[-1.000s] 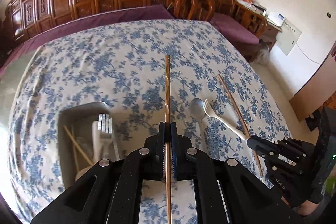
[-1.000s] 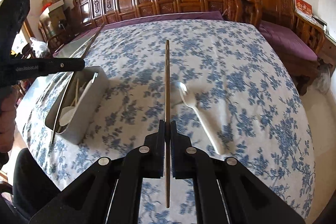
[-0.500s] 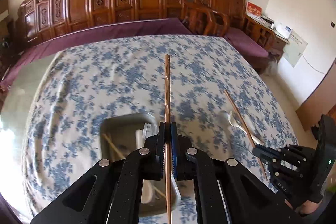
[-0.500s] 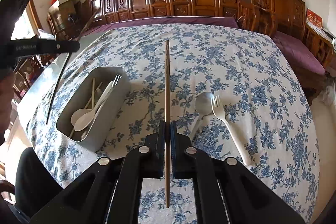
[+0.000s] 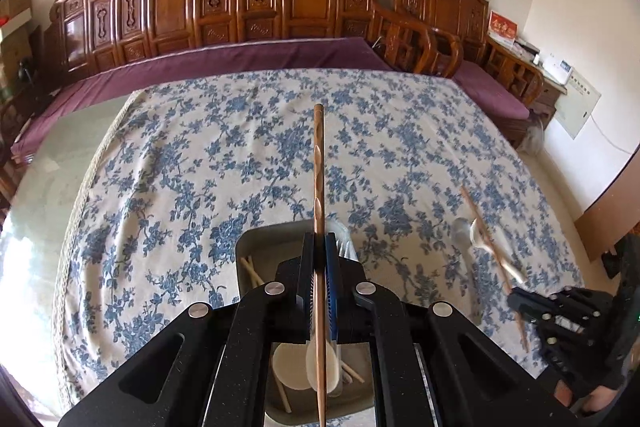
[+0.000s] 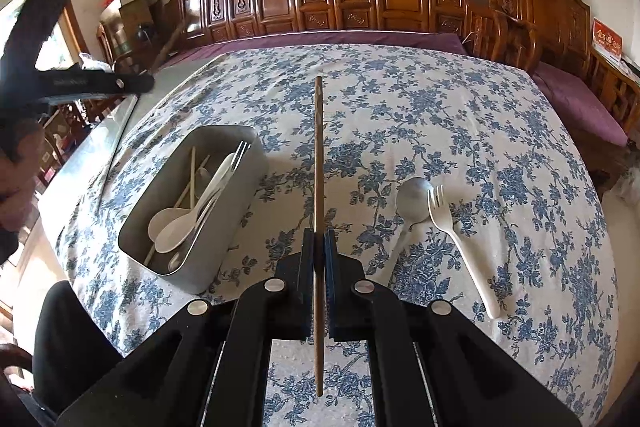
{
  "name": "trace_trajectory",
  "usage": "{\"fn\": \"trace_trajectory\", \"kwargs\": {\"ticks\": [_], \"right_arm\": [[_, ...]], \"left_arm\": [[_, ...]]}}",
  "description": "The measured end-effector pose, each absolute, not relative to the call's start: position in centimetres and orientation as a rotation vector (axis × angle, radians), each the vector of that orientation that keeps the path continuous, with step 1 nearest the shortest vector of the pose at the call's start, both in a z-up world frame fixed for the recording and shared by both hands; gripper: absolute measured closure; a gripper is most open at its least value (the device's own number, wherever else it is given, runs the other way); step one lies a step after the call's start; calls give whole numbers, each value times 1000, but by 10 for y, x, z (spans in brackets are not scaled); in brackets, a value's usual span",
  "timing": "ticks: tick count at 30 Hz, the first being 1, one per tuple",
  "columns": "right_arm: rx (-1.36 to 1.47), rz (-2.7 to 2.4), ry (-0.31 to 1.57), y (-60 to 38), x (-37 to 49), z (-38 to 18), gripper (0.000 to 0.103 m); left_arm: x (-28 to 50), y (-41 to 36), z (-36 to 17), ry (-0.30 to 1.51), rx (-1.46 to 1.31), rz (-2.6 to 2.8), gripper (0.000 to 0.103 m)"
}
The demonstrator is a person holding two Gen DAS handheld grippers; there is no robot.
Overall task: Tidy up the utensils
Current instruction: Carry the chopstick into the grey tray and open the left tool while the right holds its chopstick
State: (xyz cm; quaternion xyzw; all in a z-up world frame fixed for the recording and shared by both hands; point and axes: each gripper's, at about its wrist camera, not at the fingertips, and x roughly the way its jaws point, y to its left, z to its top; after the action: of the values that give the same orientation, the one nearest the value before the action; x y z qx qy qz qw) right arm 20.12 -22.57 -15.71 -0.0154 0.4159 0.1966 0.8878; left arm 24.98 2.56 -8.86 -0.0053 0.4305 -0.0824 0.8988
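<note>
The left gripper [image 5: 319,247] is clamped on a brown chopstick [image 5: 319,187] above the grey box [image 6: 224,227]. Only the right wrist view shows the box's white spoons and fork, near the table's left edge. The right gripper [image 6: 319,243] pinches a second chopstick [image 6: 318,163]; a metal spoon [image 6: 412,203] and white fork [image 6: 452,227] lie mid-cloth.

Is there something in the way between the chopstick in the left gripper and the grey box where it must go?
Nothing visible blocks it. The left gripper holds its chopstick directly above the open grey box, which has no lid and still shows room beside the white spoons.
</note>
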Motion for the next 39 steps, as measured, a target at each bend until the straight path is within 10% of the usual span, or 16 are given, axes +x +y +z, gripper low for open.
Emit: {"fn": "trace_trajectory", "kwargs": {"ticks": [39], "right_arm": [[-81,460,877,-184,200,-154,97]], "left_arm": [[246,46,-180,1046,20,-137,90]]}}
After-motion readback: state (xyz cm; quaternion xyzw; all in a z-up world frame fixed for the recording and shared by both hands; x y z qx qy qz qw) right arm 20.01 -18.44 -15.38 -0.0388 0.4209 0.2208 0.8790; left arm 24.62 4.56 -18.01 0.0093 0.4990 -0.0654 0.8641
